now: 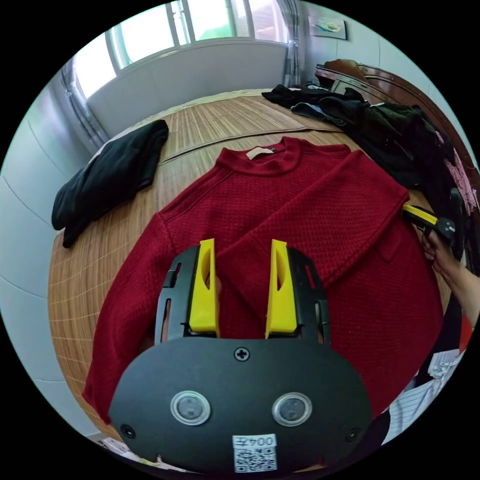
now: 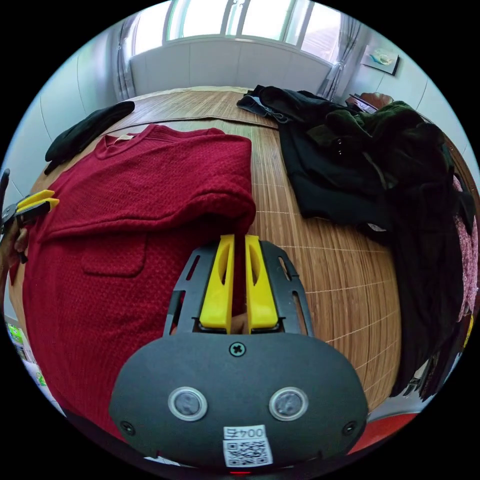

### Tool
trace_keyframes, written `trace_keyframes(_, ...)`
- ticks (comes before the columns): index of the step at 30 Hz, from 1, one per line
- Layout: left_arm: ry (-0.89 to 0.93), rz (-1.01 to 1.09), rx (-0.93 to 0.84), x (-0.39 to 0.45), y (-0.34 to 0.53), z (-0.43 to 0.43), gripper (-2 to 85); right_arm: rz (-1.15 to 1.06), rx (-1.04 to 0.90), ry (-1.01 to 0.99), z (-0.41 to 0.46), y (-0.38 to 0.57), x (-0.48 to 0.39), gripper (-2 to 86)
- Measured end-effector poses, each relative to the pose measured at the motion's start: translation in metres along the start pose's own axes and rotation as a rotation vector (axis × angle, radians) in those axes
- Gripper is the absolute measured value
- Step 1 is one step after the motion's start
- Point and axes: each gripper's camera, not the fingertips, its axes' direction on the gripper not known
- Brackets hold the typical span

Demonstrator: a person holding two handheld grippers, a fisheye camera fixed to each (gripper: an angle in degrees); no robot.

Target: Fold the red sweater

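The red sweater [image 1: 310,210] lies front up on a bamboo mat [image 1: 85,280], with one sleeve folded across its chest. My left gripper [image 1: 243,243] stands open over the cuff end of that folded sleeve, jaws wide apart. In the right gripper view the sweater [image 2: 125,210] shows its chest pocket, and my right gripper [image 2: 239,239] is shut on the folded shoulder edge, with red knit pinched in the narrow gap. The right gripper [image 1: 425,216], held by a hand, appears at the sweater's side edge. The left gripper [image 2: 37,200] is at the far side of the sweater.
A folded black garment [image 1: 110,175] lies on the mat beyond the sweater's other sleeve. A heap of dark clothes [image 2: 375,165] covers the mat beside the right gripper, against a wooden headboard [image 1: 380,75]. Bare mat [image 2: 320,280] separates sweater and heap.
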Motion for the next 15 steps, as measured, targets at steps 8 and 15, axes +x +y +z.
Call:
trace_keyframes(8, 0.039, 0.020, -0.030, -0.001, 0.002, -0.019, 9.4, -0.021, 0.001, 0.051, 0.001, 0.002, -0.019, 4.9)
trace_keyframes(15, -0.063, -0.006, -0.007, 0.010, 0.000, -0.055, 2.8, -0.045, 0.003, 0.104, 0.000, 0.005, -0.034, 4.8)
